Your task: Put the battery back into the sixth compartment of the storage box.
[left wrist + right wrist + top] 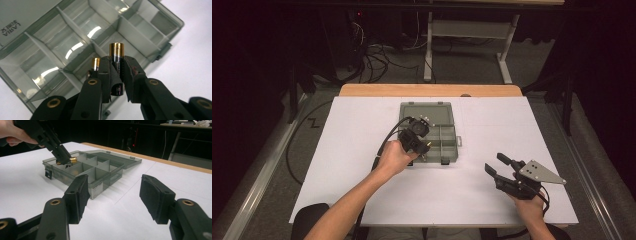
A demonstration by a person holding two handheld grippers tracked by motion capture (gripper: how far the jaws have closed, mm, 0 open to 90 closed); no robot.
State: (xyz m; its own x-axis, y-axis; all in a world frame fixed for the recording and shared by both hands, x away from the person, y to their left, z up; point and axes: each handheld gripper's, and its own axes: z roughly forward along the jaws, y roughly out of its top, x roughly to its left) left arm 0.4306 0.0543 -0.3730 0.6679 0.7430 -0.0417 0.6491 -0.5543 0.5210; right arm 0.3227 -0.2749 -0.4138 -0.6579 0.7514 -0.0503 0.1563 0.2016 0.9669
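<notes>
Battery held over compartment box
Left gripper (pixel 117 75) clamps battery (pixel 116 65) above grey box (pixel 160 22); right gripper (pixel 113 197) gapes, empty.

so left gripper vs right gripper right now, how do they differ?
Left gripper is shut on a battery; right gripper is open, with nothing between its jaws. The left gripper sits over the open compartment box; the right gripper is off to the side, above bare white table. Both are black two-jaw grippers, each held in a hand.
</notes>
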